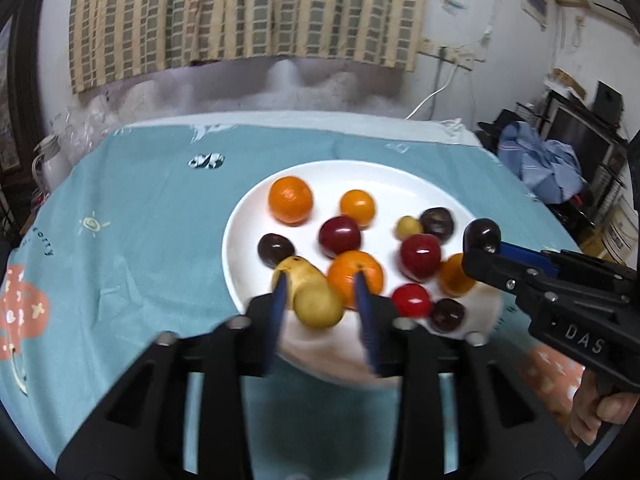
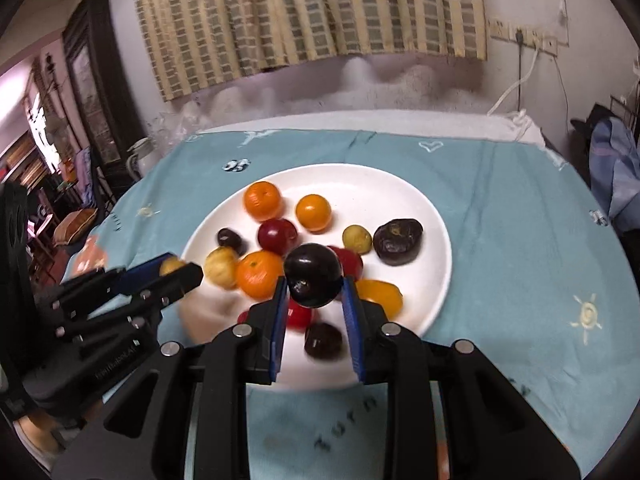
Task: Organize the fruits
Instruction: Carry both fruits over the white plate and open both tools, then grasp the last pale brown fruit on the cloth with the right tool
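Standing over the bench, nearest in the left wrist view is the left hand-held gripper (image 1: pixel 320 280), black frame with thin blue pads. A smooth, round yellow fruit (image 1: pixel 316 304) sits blurred between the pads. It lies against the pad on the frame's left, and a slit of clear space shows at the other, so the jaws are parted rather than clamped.

In the right wrist view the right hand-held gripper (image 2: pixel 314 280) is closed on a glossy dark plum (image 2: pixel 314 268), pinched at both sides above the plate.

Beneath both lies a round white plate (image 1: pixel 248 216), glazed and shallow, its near rim smeared by blur. It carries loose fruit, mostly apart from one another:
- three dimpled oranges
- shiny red plums
- dark plums
- one wrinkled dark fruit (image 2: pixel 398 242) toward the plate's right
- small yellow ones

The plate rests on a teal cloth (image 1: pixel 152 216), lightly creased and printed with small suns and coral patches. Bare cloth opens wide at the left of the left wrist frame and at the right of the right wrist frame. There is a strip more beyond the plate's far rim.

The bench's far edge runs across mid-frame. Past it hangs a checked beige curtain (image 1: pixel 240 12) against a pale wall.
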{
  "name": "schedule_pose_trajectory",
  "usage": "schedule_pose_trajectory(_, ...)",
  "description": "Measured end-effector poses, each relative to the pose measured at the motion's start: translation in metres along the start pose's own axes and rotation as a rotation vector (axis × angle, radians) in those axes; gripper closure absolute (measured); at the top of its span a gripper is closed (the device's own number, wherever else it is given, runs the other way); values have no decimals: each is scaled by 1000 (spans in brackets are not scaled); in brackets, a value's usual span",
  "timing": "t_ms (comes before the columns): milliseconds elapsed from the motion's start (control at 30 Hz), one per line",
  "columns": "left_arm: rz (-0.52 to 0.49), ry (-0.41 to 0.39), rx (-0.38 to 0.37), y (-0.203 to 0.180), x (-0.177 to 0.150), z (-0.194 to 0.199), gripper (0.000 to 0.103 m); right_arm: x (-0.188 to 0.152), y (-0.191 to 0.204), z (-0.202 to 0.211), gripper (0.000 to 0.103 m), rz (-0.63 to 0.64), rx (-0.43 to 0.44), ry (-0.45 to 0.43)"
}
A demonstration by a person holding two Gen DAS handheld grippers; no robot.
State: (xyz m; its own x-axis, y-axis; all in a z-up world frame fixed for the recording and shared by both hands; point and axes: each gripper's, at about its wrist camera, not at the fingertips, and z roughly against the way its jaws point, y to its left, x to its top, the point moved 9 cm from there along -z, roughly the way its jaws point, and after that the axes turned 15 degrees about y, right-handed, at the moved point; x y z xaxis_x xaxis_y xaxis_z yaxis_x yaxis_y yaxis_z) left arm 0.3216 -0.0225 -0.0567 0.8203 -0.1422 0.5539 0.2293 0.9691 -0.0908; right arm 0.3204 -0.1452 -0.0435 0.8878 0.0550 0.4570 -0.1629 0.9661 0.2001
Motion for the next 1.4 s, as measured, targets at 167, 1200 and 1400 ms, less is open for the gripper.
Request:
schedule_pose_trajectory(167, -12, -21, 57, 9, 1, -9, 40, 5, -1, 0, 37, -2, -39, -63)
schedule_pose_trajectory(1200, -90, -105, 33, -44, -84, 56, 24, -104, -72, 98, 37, -127, 94, -134)
schedule_pose_trajectory(1400, -432, -128, -72, -139, -125, 60, 23, -141, -77, 104, 37, -160, 326, -71)
